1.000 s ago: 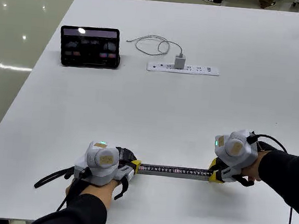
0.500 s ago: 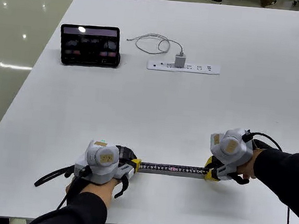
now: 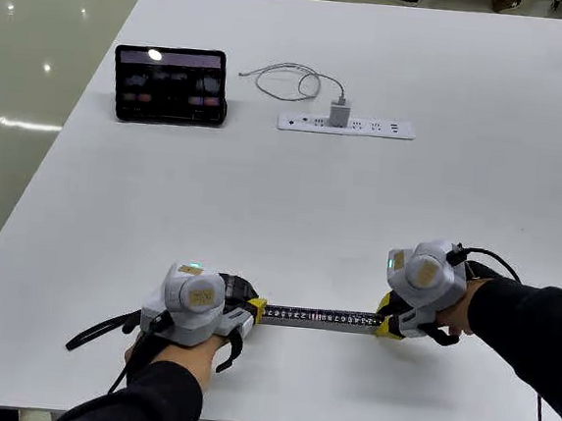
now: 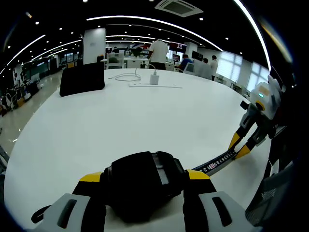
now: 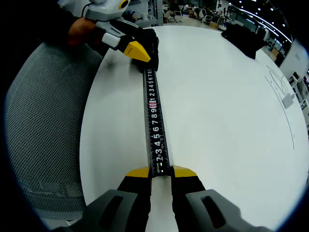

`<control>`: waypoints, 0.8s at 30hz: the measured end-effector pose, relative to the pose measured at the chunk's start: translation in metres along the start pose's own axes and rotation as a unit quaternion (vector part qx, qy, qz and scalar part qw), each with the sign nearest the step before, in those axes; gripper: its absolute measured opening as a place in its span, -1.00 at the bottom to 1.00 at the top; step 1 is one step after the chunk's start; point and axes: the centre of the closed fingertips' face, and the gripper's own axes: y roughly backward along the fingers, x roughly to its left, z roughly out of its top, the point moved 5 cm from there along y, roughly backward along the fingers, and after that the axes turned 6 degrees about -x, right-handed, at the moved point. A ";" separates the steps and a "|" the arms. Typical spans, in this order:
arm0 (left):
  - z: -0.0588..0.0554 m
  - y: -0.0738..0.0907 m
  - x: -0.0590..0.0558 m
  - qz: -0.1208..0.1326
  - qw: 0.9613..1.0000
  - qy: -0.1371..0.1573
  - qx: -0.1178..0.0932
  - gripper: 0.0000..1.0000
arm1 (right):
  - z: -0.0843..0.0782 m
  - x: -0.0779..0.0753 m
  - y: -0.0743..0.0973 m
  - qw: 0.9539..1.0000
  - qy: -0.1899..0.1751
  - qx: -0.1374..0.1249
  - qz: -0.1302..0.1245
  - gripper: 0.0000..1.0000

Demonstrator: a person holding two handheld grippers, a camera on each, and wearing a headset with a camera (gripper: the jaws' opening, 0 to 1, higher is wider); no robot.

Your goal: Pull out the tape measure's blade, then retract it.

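- Left gripper (image 3: pixel 252 311): it sits near the near edge of the surface (image 3: pixel 360 208), left of that edge's middle. Its jaws are clamped on the two sides of the tape measure case (image 3: pixel 237 293). In the left gripper view the yellow tips of the left gripper (image 4: pixel 144 176) flank the black tape measure case (image 4: pixel 145 186), which rests on the surface.
- Right gripper (image 3: pixel 384 324): it sits along the same near edge, right of its middle and well apart from the left gripper. Its jaws are closed on the free end of the blade (image 3: pixel 321 318).
- Blade: it is drawn out of the case and runs straight between the two grippers, parallel to the near edge and low over the surface. In the right gripper view the blade (image 5: pixel 155 121) shows printed numerals face up, from the tips of the right gripper (image 5: pixel 159 171) to the tape measure case (image 5: pixel 147 41). The blade's end hook is hidden between the jaws.
- Tablet (image 3: pixel 170 86): it stands propped upright in the far half of the surface, near the left edge, with its screen lit.
- Power strip (image 3: pixel 367 128): it lies flat just right of the tablet and apart from it.
- Charger (image 3: pixel 339 113): it is plugged into the power strip, and a white cable (image 3: pixel 287 81) loops from it toward the far edge.
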 end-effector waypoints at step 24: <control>0.000 -0.001 0.000 0.000 1.000 0.001 0.000 0.21 | 0.016 0.002 -0.008 1.000 0.005 -0.010 0.002 -0.78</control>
